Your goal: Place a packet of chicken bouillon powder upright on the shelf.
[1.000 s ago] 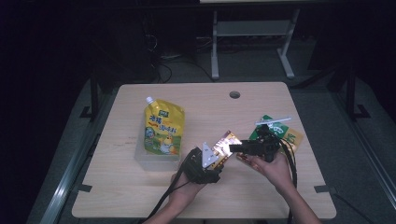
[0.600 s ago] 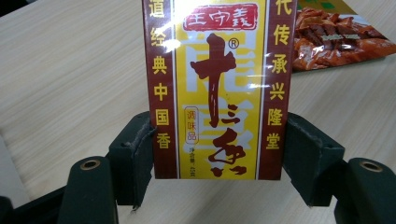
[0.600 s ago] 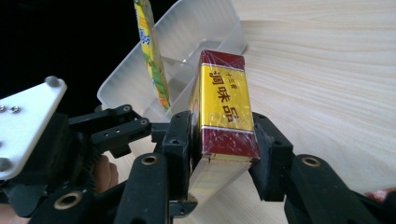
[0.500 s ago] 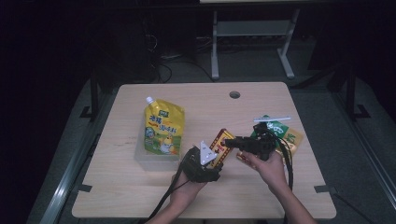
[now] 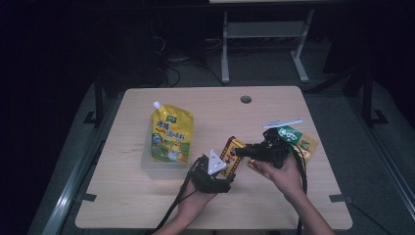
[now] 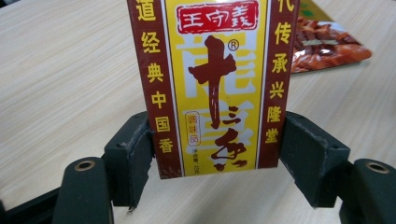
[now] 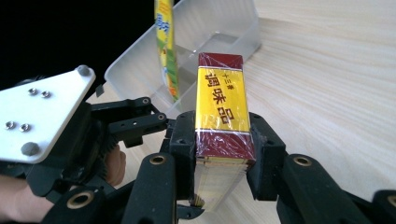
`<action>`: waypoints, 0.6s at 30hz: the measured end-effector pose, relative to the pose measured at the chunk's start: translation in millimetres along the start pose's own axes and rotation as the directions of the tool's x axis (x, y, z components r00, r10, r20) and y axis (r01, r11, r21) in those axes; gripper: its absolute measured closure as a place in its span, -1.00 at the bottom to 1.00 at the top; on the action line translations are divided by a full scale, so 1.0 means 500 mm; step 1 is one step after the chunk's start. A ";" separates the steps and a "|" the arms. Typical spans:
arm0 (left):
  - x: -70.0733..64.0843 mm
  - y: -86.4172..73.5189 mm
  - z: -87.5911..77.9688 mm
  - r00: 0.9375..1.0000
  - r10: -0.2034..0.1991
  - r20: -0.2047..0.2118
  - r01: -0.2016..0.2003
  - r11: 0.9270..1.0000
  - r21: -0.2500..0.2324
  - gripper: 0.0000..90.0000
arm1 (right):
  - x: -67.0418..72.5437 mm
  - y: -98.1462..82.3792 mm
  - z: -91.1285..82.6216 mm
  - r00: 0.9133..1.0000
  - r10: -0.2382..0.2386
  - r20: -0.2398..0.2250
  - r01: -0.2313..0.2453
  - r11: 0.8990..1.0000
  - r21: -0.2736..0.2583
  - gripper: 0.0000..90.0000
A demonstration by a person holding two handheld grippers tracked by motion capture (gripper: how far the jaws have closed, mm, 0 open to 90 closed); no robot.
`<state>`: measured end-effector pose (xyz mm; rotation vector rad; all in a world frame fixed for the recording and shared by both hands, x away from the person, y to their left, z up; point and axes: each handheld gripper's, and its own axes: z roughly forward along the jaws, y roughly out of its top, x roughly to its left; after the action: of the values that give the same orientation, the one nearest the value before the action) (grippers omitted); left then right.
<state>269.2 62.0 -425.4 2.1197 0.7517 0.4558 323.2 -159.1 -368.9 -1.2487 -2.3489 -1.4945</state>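
At the lower centre of the high view, you have the box [image 5: 232, 155] caught between both grippers, above the table [image 5: 147, 205] and just right of the bin [image 5: 164, 169]. Your right gripper [image 7: 223, 154] has just been closing and its pads now press the narrow sides of the box. In the left gripper view, the left gripper [image 6: 215, 154] stands wide across the broad face: one pad touches the box edge, the other shows a slight gap, and its jaws have just been opening.

To finish the handover cleanly, in my judgement, keep the right grip square and firm before the left lets go fully; then draw the left straight back so it does not twist the box.

Count: one box, one bin, one yellow pouch [image 5: 171, 134] standing in the bin, one packet [image 5: 298, 142] at right, two grippers.
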 end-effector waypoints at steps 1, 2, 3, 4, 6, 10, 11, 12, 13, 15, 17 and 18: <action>0.000 0.001 -0.004 1.000 0.007 0.008 -0.007 1.000 0.003 -0.37 | 0.004 0.007 -0.005 1.000 -0.030 0.003 0.030 1.000 0.007 0.49; -0.001 0.001 -0.006 1.000 0.005 0.009 -0.005 1.000 0.002 -0.37 | 0.006 0.011 -0.008 0.999 -0.047 0.009 0.047 0.999 0.009 0.49; 0.000 0.001 -0.008 1.000 0.011 0.009 -0.011 1.000 0.001 -0.37 | 0.008 0.014 -0.011 0.997 -0.071 0.018 0.071 0.997 0.010 0.49; 0.000 0.000 -0.010 1.000 0.008 0.016 -0.008 1.000 0.002 -0.38 | 0.009 0.018 -0.014 0.996 -0.088 0.023 0.087 0.996 0.012 0.49; -0.001 0.000 -0.012 1.000 0.009 0.018 -0.009 1.000 0.003 -0.39 | 0.010 0.022 -0.017 0.995 -0.095 0.021 0.095 0.995 0.014 0.49; -0.010 -0.008 -0.022 0.999 0.032 0.034 -0.032 0.999 0.005 -0.40 | 0.011 0.041 -0.026 0.989 -0.146 0.038 0.145 0.989 0.037 0.49; -0.011 -0.010 -0.024 0.998 0.036 0.045 -0.036 0.999 0.007 -0.41 | 0.010 0.045 -0.027 0.987 -0.153 0.039 0.151 0.988 0.036 0.49; -0.011 -0.010 -0.024 0.998 0.036 0.045 -0.036 0.999 0.007 -0.41 | 0.009 0.048 -0.027 0.986 -0.165 0.033 0.164 0.986 0.036 0.49; -0.015 -0.015 -0.027 0.997 0.051 0.058 -0.052 0.999 0.008 -0.41 | 0.008 0.052 -0.027 0.984 -0.176 0.028 0.175 0.984 0.039 0.49; -0.018 -0.019 -0.030 0.995 0.062 0.080 -0.064 0.998 0.013 -0.41 | 0.009 0.060 -0.024 0.978 -0.209 0.029 0.207 0.977 0.044 0.49; -0.022 -0.023 -0.034 0.992 0.071 0.103 -0.072 0.997 0.009 -0.41 | 0.013 0.067 -0.021 0.973 -0.229 0.023 0.228 0.972 0.050 0.49; -0.022 -0.023 -0.034 0.992 0.071 0.103 -0.072 0.997 0.009 -0.41 | 0.016 0.071 -0.019 0.969 -0.246 0.021 0.244 0.968 0.053 0.49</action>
<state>247.4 70.1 -424.9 2.1694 0.6230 0.3785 338.7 -155.3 -334.9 -1.0030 -2.6217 -1.4793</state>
